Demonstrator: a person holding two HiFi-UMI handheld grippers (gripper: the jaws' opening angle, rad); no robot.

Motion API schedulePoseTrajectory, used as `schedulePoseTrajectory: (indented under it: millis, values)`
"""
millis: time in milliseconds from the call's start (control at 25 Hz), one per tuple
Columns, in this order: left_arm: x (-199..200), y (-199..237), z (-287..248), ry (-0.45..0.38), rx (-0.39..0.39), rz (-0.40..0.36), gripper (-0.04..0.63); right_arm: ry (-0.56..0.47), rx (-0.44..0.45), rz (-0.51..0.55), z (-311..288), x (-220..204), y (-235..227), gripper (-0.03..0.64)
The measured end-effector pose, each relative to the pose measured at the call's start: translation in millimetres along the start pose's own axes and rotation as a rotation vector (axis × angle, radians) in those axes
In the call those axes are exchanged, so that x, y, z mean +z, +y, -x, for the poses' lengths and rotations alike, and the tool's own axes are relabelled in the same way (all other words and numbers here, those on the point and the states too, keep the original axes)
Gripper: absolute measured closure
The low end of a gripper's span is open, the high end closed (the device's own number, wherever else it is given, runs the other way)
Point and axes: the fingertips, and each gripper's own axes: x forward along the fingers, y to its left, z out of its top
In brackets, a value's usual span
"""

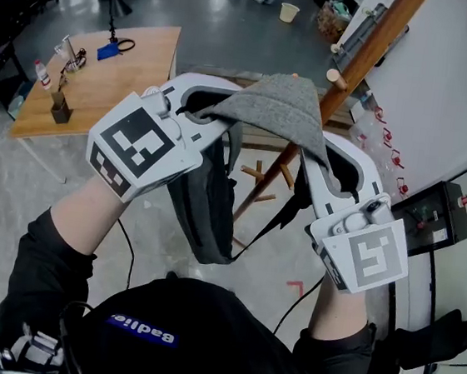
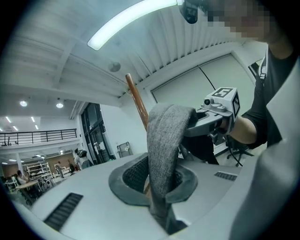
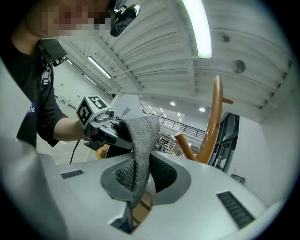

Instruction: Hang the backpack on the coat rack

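In the head view a grey padded backpack strap is stretched between my two grippers. The left gripper is shut on its left end and the right gripper on its right end. The dark grey backpack hangs below them, off the floor. Just behind the strap rises the wooden coat rack pole, with a peg close to the strap's top. The left gripper view has the strap pinched in the left gripper, with the pole beyond. In the right gripper view the strap sits clamped in the right gripper.
A wooden table with a bottle and small items stands at the upper left. Lower rack pegs stick out behind the backpack. A white wall and a black box are at the right. A bucket stands far back.
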Motion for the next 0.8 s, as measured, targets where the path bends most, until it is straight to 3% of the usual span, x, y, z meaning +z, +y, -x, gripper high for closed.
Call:
schedulePoseTrajectory:
  millis: [240,360,800]
  values:
    - [41,33,-27,-0.031,-0.001,0.015,0.563,-0.021,-0.008,0.005,-5,25,-46,0.583]
    - [52,39,-42,0.005,-0.019,0.014,0.561,-0.02,0.01,-0.032,-4,29,-67,0.583]
    - [10,41,-91,0.169,-0.102,0.096,0.561,0.044,0.048,-0.18,-21,-24,-98,0.583]
